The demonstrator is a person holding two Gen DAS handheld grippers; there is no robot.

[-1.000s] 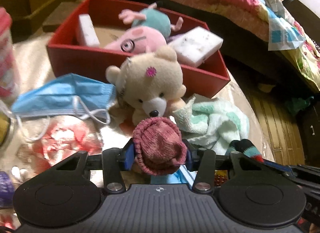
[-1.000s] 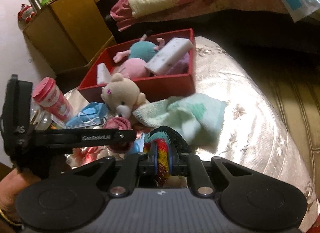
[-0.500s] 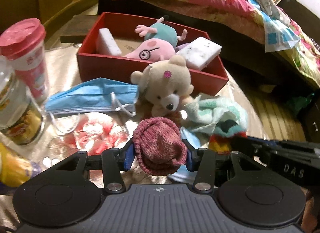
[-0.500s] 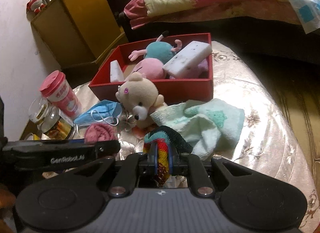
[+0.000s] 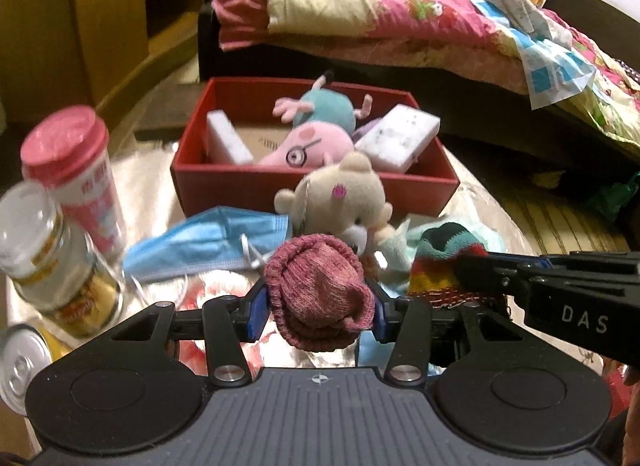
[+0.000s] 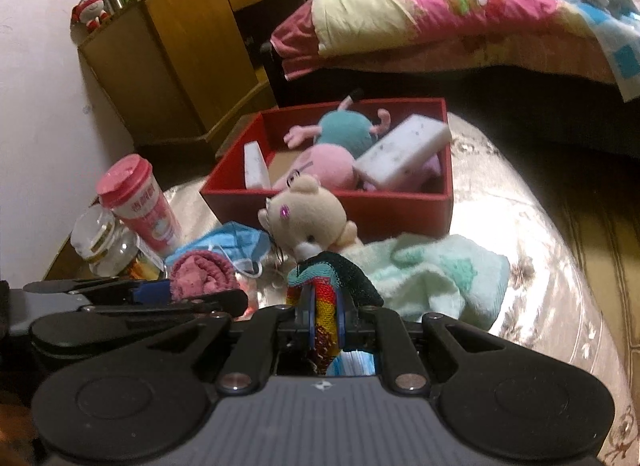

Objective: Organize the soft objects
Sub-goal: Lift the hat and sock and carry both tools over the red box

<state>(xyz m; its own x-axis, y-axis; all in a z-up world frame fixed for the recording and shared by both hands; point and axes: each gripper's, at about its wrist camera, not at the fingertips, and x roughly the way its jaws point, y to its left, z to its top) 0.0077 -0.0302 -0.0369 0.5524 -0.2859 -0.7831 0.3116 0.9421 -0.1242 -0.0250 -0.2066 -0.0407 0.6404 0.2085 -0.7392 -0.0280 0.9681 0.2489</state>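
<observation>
My left gripper (image 5: 318, 308) is shut on a rolled maroon sock (image 5: 320, 290), held above the table; it also shows in the right wrist view (image 6: 202, 276). My right gripper (image 6: 325, 316) is shut on a striped multicoloured sock (image 6: 326, 286), seen at the right of the left wrist view (image 5: 444, 262). A red box (image 5: 280, 185) behind holds a pink plush (image 5: 316, 143), a teal plush (image 5: 328, 107) and white sponges (image 5: 396, 137). A cream teddy bear (image 5: 340, 197), a blue face mask (image 5: 208, 242) and a mint towel (image 6: 436, 274) lie in front of the box.
A pink-lidded cup (image 5: 72, 169), a glass jar (image 5: 48, 262) and a can (image 5: 20, 366) stand at the left on the shiny tablecloth (image 6: 532, 234). A bed with a pink quilt (image 5: 400, 13) lies behind. A wooden cabinet (image 6: 192, 49) stands at the back left.
Both grippers have drawn back and risen with their socks still held. The box and teddy bear now look farther away, and more of the cup and jar shows at the left.
</observation>
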